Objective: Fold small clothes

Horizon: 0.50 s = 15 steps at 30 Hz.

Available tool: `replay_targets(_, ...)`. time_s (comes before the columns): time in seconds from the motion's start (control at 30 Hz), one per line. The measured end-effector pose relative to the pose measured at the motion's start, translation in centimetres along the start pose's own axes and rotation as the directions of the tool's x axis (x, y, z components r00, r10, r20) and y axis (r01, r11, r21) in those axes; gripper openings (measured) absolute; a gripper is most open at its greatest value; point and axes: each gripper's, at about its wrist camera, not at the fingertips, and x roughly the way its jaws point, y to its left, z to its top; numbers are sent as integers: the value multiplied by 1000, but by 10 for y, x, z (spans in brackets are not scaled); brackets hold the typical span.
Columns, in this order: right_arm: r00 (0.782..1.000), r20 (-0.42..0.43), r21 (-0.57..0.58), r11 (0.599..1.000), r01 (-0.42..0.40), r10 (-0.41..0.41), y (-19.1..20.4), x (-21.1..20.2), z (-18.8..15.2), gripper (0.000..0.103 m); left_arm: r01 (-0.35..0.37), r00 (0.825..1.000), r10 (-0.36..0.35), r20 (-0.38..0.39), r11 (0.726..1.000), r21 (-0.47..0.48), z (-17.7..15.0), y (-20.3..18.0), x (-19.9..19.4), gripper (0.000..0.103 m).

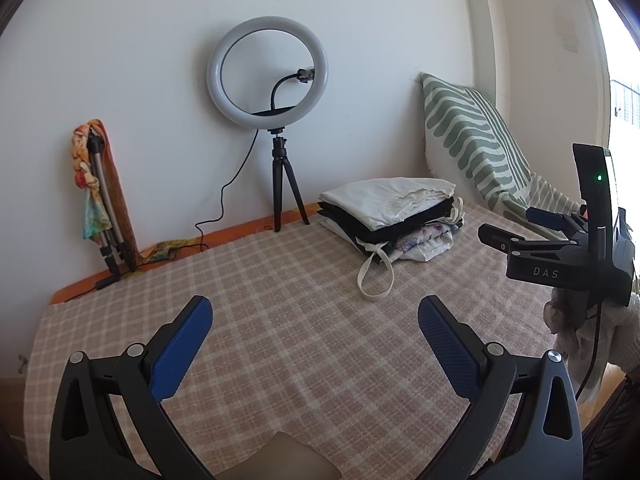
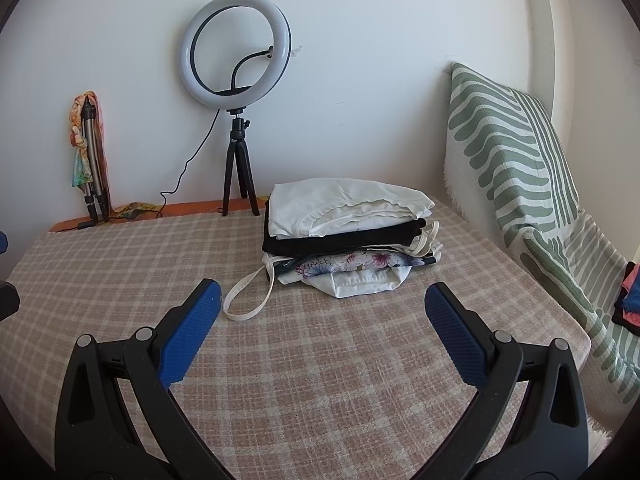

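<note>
A stack of folded clothes (image 2: 348, 232) sat at the far side of the checked bedspread (image 2: 320, 360), ahead of the right gripper (image 2: 324, 328) and ahead-right of the left gripper (image 1: 316, 340). Both grippers' jaws gaped wide, empty. The right looked nearer.

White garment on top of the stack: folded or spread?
Folded: the white cotton garment lies doubled, edges layered, atop the black one.

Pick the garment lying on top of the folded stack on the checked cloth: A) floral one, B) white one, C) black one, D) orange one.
B: the white garment lies on top of the folded stack, with the black garment under it and the floral garment lower still.
</note>
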Motion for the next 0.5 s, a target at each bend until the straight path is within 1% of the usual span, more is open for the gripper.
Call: replay_targets(0.5,1000,-5,13,1000,-4,4,13,-8,-4,103,-9,1000,8,-9,1000,-24,-4,7,-4,102)
